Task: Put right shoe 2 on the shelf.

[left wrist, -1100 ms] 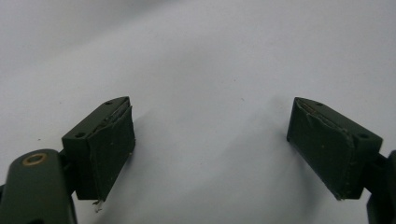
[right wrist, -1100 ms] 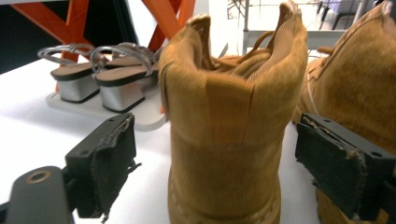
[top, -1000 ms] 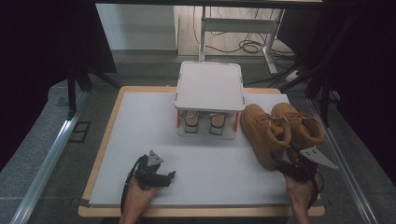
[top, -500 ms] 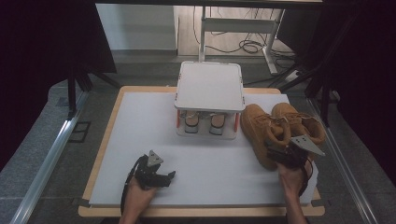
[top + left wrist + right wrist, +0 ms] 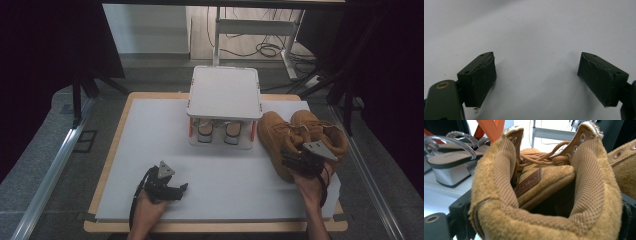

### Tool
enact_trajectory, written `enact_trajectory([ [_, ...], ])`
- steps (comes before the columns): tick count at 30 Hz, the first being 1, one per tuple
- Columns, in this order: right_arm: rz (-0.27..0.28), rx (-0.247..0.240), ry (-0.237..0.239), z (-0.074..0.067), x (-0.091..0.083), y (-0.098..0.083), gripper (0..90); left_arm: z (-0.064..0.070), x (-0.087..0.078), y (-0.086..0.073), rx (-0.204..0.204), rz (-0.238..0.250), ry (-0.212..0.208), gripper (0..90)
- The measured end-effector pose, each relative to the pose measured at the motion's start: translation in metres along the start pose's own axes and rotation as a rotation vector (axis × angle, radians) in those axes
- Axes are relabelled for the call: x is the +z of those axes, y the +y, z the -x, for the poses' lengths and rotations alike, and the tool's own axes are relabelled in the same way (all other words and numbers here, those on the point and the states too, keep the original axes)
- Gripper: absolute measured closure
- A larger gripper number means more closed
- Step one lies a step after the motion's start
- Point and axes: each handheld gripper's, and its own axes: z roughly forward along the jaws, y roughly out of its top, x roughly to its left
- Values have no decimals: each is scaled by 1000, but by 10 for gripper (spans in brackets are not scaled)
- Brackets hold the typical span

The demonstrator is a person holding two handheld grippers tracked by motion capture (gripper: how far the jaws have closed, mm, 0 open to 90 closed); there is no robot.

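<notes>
Two tan lace-up boots stand side by side at the right of the white mat (image 5: 150, 135). My right gripper (image 5: 294, 161) is at the heel of the left boot (image 5: 274, 134). In the right gripper view its jaws sit on either side of that boot's padded collar (image 5: 544, 195) and have just been closing on it; my right gripper (image 5: 544, 222) holds the collar. The other boot (image 5: 325, 131) stands next to it, its side (image 5: 624, 170) showing at the right edge. My left gripper (image 5: 179, 189) rests low over the mat at the front left, open and empty (image 5: 536, 77).
A white two-level shoe rack (image 5: 225, 92) stands at the back middle of the mat, with a pair of sandals (image 5: 205, 131) on its lower level; one sandal (image 5: 449, 157) is close to the held boot's left. A desk frame and cables lie beyond the table.
My right gripper has moved forward and slightly left from the mat's front right onto the heel of the left boot. The left hand has stayed where it was.
</notes>
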Motion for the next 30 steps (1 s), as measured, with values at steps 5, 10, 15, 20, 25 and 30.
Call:
enact_trajectory([
  [5,-9,-3,4,1,-2,1,124,0,0,0,0,0,0,149],
  [10,-15,-5,3,1,-3,2,192,0,0,0,0,0,0,148],
  [15,-22,-32,2,0,-5,2,310,0,0,0,0,0,0,148],
  [20,-18,-40,0,0,-7,2,397,0,0,0,0,0,0,148],
  [25,-12,-59,-5,-2,-7,3,483,0,0,0,0,0,-1,149],
  [30,-13,-103,-9,-7,-9,7,494,0,0,0,0,0,-1,149],
])
